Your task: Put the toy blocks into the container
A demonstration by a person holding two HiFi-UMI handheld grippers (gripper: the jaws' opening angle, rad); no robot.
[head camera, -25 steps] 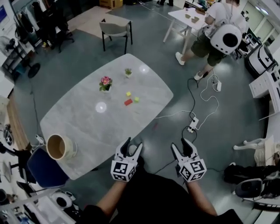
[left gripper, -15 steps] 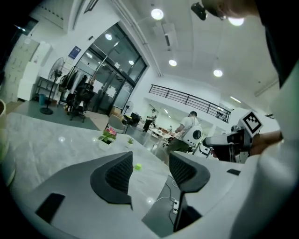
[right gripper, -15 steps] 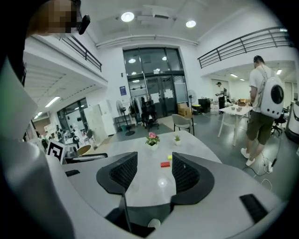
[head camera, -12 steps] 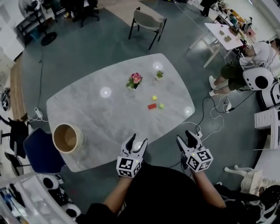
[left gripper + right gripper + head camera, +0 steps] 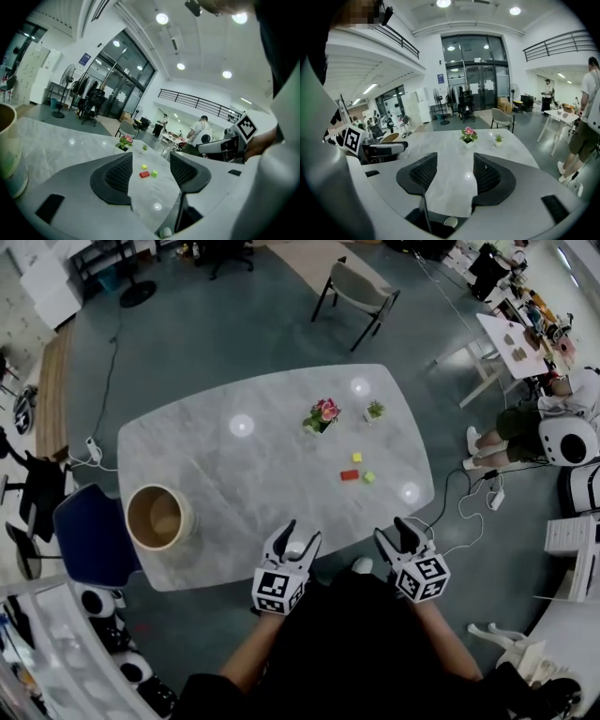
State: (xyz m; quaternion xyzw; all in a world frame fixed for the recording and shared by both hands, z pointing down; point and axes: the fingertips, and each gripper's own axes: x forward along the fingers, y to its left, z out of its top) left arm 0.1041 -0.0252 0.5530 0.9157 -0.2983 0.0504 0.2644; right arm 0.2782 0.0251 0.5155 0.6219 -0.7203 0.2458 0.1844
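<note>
1. Head view: three toy blocks [image 5: 350, 475] lie right of the table's centre; the container [image 5: 129, 518] stands at the far left edge.
2. Both the left gripper [image 5: 302, 532] and right gripper [image 5: 392, 529] gape, empty.
3. The right gripper seems closer to the blocks, so reach with it and keep the jaws wide.

Container [image 5: 6, 140] cut off by the left gripper view's edge. Blue chair [image 5: 86, 542] partly hidden by desk [image 5: 234, 484].
</note>
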